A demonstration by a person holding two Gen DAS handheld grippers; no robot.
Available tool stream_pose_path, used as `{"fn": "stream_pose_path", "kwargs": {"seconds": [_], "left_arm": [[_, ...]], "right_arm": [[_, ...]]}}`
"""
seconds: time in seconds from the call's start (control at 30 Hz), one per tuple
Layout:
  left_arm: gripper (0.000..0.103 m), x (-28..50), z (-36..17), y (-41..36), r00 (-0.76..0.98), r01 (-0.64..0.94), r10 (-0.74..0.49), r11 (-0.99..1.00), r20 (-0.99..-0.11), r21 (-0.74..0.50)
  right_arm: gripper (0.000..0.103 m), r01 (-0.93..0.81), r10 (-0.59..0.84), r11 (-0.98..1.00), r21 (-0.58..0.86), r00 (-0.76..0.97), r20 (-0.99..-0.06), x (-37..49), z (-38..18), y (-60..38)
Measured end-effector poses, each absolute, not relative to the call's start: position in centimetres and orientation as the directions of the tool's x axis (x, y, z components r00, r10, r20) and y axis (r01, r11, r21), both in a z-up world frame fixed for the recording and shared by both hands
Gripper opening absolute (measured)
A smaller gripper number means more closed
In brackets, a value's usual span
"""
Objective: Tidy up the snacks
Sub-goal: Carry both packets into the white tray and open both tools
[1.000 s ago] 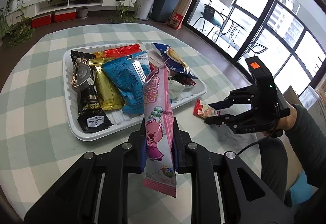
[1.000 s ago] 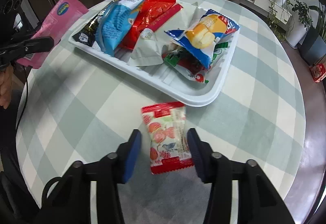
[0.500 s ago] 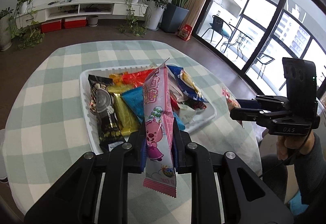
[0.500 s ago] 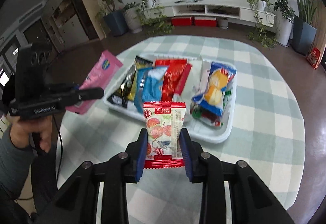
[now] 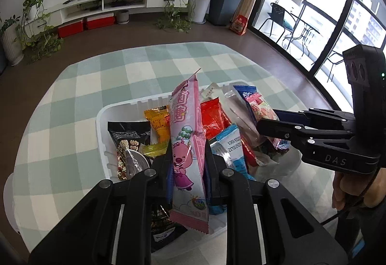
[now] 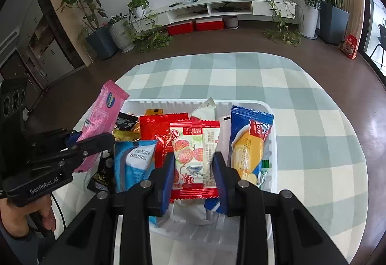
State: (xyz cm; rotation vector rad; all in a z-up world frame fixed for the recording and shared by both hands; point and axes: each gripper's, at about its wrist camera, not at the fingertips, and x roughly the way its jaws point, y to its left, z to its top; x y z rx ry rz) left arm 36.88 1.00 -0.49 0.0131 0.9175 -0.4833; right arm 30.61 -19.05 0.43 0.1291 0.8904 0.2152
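Note:
My left gripper (image 5: 188,163) is shut on a long pink candy packet (image 5: 187,134) and holds it upright above the near left part of the white tray (image 5: 102,118). The packet also shows in the right wrist view (image 6: 101,118). My right gripper (image 6: 194,163) is shut on a red-and-white strawberry snack packet (image 6: 194,151) and holds it above the tray's middle (image 6: 168,103). In the left wrist view the right gripper (image 5: 267,120) comes in from the right with that packet (image 5: 263,108). The tray holds several snack packets.
The tray sits on a round table with a green-and-white checked cloth (image 6: 241,77). In the tray lie a blue cake packet (image 6: 251,142), a light blue packet (image 6: 132,163), a red packet (image 6: 154,130) and a black packet (image 5: 127,139). Plants and a TV cabinet stand beyond.
My right gripper shut on the strawberry packet, lifted it off the table and carried it over the tray. My left gripper rose and moved over the tray with the pink packet.

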Motion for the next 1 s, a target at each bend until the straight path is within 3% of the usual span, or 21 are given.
{"fn": "stream_pose_path", "kwargs": {"seconds": [0.47,0.67,0.8,1.0], "left_arm": [[0.020,38.1,-3.0,0.6,0.501,0.402,-0.380,0.898,-0.778,-0.181],[0.032,37.8,-2.8,0.7,0.510,0.397,-0.376,0.901,-0.774,-0.176],[0.054,37.6,-2.5,0.8,0.521,0.391,-0.375,0.903,-0.766,-0.176],[0.056,37.1,-2.3,0.9,0.527,0.390,-0.379,0.903,-0.761,-0.180]], "right_arm": [[0.036,-0.110,0.190,0.982,0.155,0.585,-0.788,32.1,-2.3,-18.3],[0.040,-0.108,0.183,0.983,0.148,0.589,-0.787,31.8,-2.2,-18.3],[0.044,-0.109,0.186,0.983,0.151,0.591,-0.785,31.8,-2.1,-18.3],[0.045,-0.109,0.187,0.982,0.152,0.595,-0.782,31.5,-2.0,-18.3]]}}
